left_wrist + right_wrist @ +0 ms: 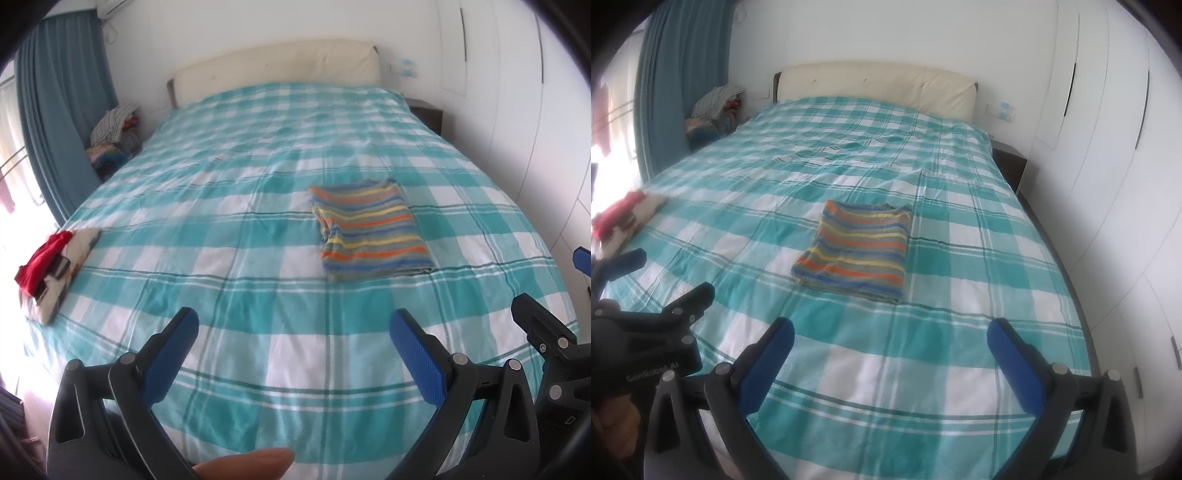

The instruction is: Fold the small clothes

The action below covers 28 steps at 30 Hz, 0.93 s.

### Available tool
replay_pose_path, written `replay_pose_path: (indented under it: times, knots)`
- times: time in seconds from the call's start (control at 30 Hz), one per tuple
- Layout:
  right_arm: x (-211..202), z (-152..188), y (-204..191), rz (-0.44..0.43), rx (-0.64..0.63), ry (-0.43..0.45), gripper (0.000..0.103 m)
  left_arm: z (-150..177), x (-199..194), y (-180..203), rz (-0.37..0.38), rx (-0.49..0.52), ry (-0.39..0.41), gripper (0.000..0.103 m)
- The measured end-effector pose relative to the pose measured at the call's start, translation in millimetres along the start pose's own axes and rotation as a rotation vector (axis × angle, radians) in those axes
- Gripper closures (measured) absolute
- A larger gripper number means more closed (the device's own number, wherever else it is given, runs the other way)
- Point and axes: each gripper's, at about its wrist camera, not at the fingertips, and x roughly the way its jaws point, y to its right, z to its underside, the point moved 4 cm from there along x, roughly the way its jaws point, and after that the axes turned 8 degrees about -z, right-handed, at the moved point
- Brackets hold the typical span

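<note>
A folded striped garment [371,229] in orange, yellow, blue and grey lies flat on the teal checked bed cover [236,206]; it also shows in the right wrist view [858,247]. My left gripper [293,323] is open and empty, held above the bed's near edge, well short of the garment. My right gripper [890,332] is open and empty too, just in front of the garment. A second folded pile, red and cream [51,266], sits at the bed's left edge [622,216].
The bed has a cream headboard [280,70]. A heap of clothes [114,129] sits by the blue curtain [62,107] at the left. A dark nightstand [1010,162] and white wardrobe doors [1108,147] stand at the right.
</note>
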Motion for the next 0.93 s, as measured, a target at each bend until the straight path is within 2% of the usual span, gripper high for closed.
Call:
replay_pose_path:
  times: [0.5, 0.77, 0.93]
  knots:
    - [3, 1, -1, 0.000, -0.014, -0.011, 0.000, 1, 2, 2, 0.030, 0.010, -0.026, 0.000]
    - [3, 7, 7, 0.004, 0.002, -0.017, 0.000, 1, -3, 7, 0.126, 0.004, -0.015, 0.000]
    - [3, 5, 12, 0.008, 0.011, -0.015, 0.000, -2, -10, 11, 0.091, 0.034, 0.029, 0.000]
